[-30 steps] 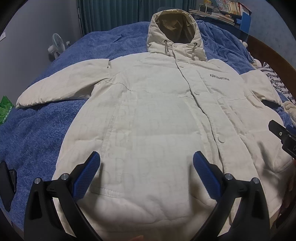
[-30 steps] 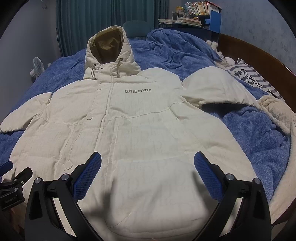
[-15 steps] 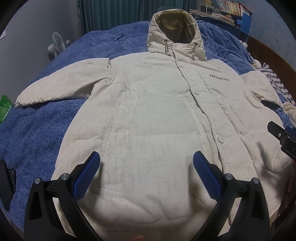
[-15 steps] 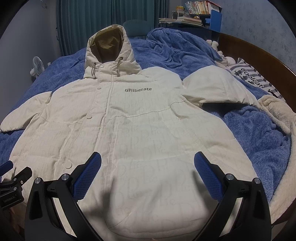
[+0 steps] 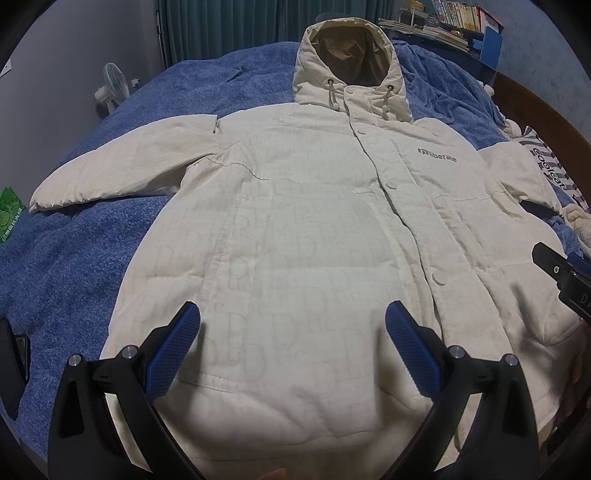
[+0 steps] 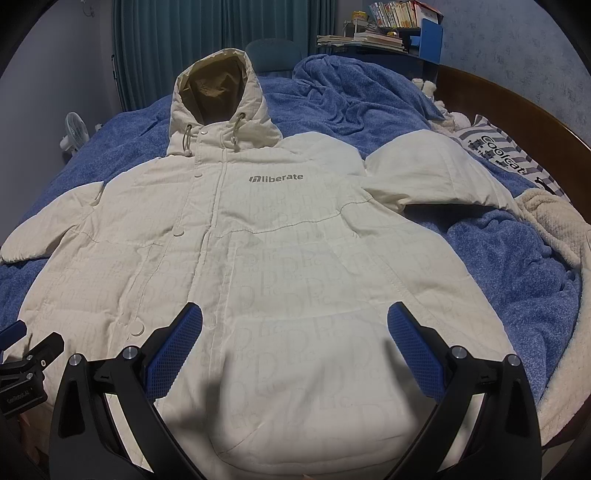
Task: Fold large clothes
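Observation:
A large cream hooded jacket [image 5: 314,229] lies flat, front up and buttoned, on a blue blanket, with both sleeves spread out; it also shows in the right wrist view [image 6: 280,258]. Its hood [image 5: 349,62] points away from me and grey "liberate" lettering [image 6: 276,178] marks the chest. My left gripper [image 5: 292,328] is open and empty, held above the lower left part of the jacket. My right gripper [image 6: 294,328] is open and empty above the lower right part near the hem. Each gripper's edge shows in the other's view.
The blue blanket [image 5: 85,251] covers the bed, bunched up at the far right [image 6: 351,96]. A striped pillow [image 6: 506,155] and a cream fleece throw [image 6: 554,229] lie by the wooden bed frame on the right. A small fan [image 5: 110,86] stands at the left, and a shelf of books [image 6: 391,26] behind.

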Available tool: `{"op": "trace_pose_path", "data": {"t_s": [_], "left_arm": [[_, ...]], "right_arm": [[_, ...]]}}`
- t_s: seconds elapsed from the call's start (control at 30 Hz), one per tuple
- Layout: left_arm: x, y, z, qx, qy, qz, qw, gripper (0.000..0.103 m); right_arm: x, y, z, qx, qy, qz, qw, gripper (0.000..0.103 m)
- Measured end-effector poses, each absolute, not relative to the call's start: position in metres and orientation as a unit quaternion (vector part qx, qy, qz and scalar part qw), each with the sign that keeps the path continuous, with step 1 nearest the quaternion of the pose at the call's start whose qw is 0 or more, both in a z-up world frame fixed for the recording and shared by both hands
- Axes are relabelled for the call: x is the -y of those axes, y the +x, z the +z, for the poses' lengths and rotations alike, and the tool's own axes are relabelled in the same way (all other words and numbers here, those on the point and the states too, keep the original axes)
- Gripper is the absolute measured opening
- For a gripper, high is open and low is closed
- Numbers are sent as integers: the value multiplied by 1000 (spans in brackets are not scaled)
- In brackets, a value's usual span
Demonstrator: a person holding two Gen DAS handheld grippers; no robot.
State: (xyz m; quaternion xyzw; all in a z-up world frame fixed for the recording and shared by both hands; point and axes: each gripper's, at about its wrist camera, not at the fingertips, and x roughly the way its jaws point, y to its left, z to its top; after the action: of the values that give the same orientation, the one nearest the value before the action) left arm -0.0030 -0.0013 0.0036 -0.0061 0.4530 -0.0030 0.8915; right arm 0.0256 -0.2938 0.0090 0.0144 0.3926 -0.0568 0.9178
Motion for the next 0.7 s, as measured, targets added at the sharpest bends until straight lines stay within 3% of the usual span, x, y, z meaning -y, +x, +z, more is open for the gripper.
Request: {"op": "trace_pose_path", "data": {"t_s": [0.7], "left_arm": [[3,-2,5,-457,-5,5,889,96]], "right_arm": [[293,25,9,-391,14,-58,918,97]]}}
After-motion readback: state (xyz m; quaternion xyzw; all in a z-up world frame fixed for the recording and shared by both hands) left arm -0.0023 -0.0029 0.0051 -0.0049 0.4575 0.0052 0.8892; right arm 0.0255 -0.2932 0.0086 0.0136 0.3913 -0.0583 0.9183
